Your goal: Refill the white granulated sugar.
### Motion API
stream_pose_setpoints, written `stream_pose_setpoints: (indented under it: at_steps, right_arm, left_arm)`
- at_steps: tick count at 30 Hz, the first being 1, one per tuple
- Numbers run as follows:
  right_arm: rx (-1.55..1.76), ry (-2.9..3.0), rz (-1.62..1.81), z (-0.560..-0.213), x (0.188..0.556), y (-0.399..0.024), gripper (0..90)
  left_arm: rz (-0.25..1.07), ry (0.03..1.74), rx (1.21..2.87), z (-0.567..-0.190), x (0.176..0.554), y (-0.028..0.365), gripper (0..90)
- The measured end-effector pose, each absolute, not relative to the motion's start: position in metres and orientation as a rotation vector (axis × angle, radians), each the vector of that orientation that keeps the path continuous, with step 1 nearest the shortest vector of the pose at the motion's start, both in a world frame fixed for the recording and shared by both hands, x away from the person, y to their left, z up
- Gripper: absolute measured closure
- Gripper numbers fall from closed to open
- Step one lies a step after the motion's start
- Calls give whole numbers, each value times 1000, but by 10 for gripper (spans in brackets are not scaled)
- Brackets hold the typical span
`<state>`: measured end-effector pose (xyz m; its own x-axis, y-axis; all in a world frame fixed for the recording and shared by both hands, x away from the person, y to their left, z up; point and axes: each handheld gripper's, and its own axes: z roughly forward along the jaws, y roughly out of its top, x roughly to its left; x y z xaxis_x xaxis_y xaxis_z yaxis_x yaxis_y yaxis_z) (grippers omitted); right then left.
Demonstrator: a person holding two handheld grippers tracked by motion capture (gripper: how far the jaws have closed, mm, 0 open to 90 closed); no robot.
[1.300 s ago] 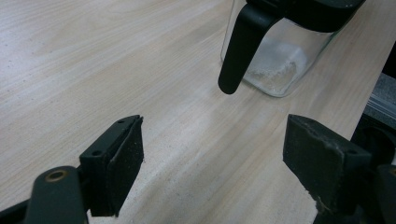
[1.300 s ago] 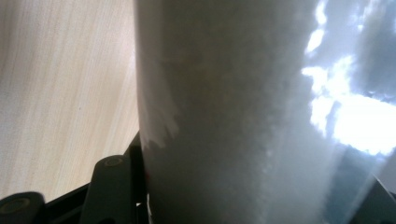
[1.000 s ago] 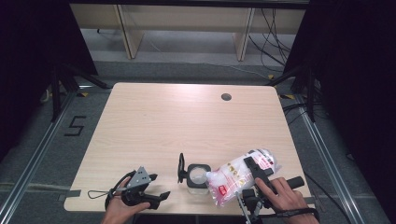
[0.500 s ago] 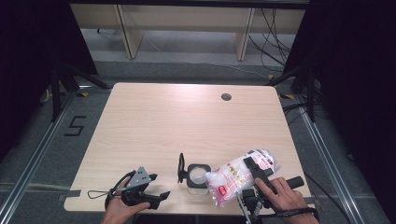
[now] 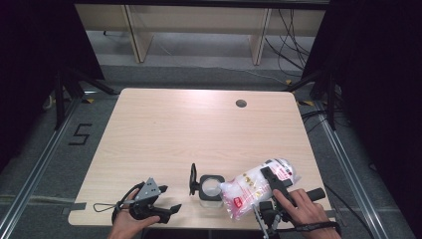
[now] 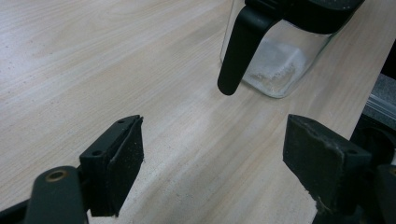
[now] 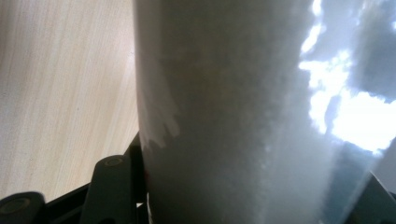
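Bag [image 5: 254,188] of white grains, soft, floppy, prob. slippery plastic; tilted over glass jar [image 5: 209,189] at table's [image 5: 199,129] near edge. R gripper [image 5: 272,185] clamps bag mid-body; grip below the bulge. L gripper [image 5: 158,201] jaws wide, empty.

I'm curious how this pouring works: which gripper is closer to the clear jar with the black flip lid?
Right. The right gripper holds the white bag, tipped with its mouth at the clear jar. The left gripper rests open on the table, to the jar's left and apart from it.
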<state>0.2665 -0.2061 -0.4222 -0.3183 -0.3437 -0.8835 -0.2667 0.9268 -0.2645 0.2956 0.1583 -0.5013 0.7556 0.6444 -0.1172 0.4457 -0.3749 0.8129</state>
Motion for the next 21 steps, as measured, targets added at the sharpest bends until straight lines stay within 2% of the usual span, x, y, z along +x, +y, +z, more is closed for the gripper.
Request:
stream_pose_setpoints:
  at_steps: [21]
  right_arm:
    - [-413,1915,-54,-422,265,-207,438]
  left_arm:
    - [262,825,2014,-503,296,157,199]
